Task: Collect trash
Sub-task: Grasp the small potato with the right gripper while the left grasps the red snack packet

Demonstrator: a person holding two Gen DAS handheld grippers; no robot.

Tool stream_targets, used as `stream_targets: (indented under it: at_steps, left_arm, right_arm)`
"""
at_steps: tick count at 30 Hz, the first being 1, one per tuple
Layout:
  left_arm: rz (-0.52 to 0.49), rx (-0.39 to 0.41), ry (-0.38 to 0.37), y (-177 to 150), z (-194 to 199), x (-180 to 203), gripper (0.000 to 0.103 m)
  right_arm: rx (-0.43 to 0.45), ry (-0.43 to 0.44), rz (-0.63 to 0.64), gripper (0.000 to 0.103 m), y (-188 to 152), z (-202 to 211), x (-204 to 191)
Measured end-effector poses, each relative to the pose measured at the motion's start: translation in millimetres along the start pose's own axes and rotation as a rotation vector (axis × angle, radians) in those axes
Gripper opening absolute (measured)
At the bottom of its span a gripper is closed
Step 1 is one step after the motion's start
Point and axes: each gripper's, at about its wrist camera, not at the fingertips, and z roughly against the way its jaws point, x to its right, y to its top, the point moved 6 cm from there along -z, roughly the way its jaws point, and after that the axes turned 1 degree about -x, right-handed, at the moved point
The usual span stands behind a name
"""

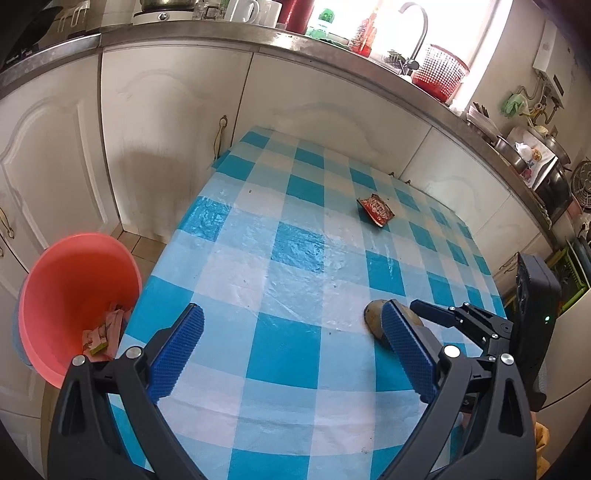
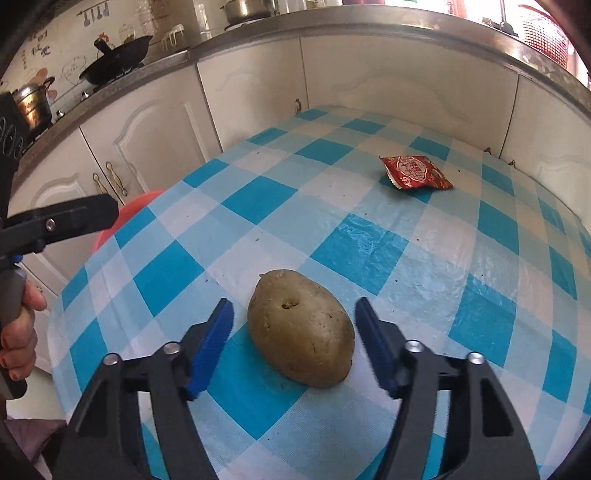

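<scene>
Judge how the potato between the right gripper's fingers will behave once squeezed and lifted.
The potato looks solid and rigid, so it probably won't deform under the right gripper, whose jaws stand open either side of it. Its rounded, egg-like shape suggests it may roll or pivot if pinched off-centre. It seems fairly heavy for its size; the ribbed blue pads should help grip.

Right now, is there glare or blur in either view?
Left wrist view: the window is blown out white and the plastic tablecloth shows sheen; edges bow from fisheye. Right wrist view: evenly lit, the potato sharp, with slight blur on the jaws.
</scene>
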Motion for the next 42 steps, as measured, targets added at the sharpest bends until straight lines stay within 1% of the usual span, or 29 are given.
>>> stream_targets:
  at_steps: [2,7,10,11,14,17,19,21,24,26,27,30,33,37,39,41,42]
  left_arm:
    - [-0.003,0.003,0.005,3,-1,2,0.097]
    - [-0.002,-0.002,0.008,12,-8,7,0.097]
    - [-0.006,-0.006,0.004,19,-15,13,0.097]
    - [-0.008,-0.009,0.0,22,-18,15,0.097]
    - [-0.011,-0.005,-0.012,33,-28,24,0.097]
    - [-0.028,0.009,-0.031,47,-41,34,0.097]
    - [-0.056,0.029,-0.056,55,-49,44,0.097]
    - [-0.13,0.058,-0.067,62,-60,58,0.097]
    - [-0.265,0.073,-0.079,67,-79,83,0.097]
    - [-0.338,0.06,-0.095,68,-95,97,0.097]
    - [-0.373,0.056,-0.09,70,-106,104,0.097]
    - [-0.435,0.019,-0.104,75,-134,120,0.097]
    - [-0.482,-0.027,-0.098,81,-163,130,0.097]
    - [-0.498,-0.064,-0.101,90,-188,138,0.097]
    - [-0.511,-0.089,-0.09,91,-200,141,0.097]
    - [-0.518,-0.108,-0.08,91,-209,143,0.095]
    - [-0.52,-0.114,-0.08,91,-211,144,0.092]
  right_arm:
    - [-0.016,-0.022,0.024,0.065,-1,-6,0]
    - [-0.026,-0.028,0.073,0.067,-2,-10,-1]
    - [-0.028,-0.041,0.089,0.063,-3,-10,-2]
    - [-0.025,-0.033,0.088,0.062,-3,-9,-2]
    - [-0.018,-0.024,0.062,0.061,-2,-8,2]
    - [0.0,0.025,-0.024,0.061,-1,-4,18]
    - [0.018,0.061,-0.099,0.06,-1,0,33]
    - [0.044,0.09,-0.177,0.06,-1,5,52]
    - [0.103,0.106,-0.303,0.06,-2,15,89]
    - [0.141,0.121,-0.379,0.06,-4,22,111]
    - [0.161,0.134,-0.418,0.06,-5,26,121]
    - [0.23,0.179,-0.526,0.06,-9,39,148]
    - [0.289,0.207,-0.609,0.06,-13,48,168]
    - [0.316,0.223,-0.648,0.061,-14,51,177]
    - [0.321,0.229,-0.654,0.061,-14,52,179]
    - [0.318,0.239,-0.657,0.061,-15,52,180]
    - [0.317,0.239,-0.661,0.061,-15,51,181]
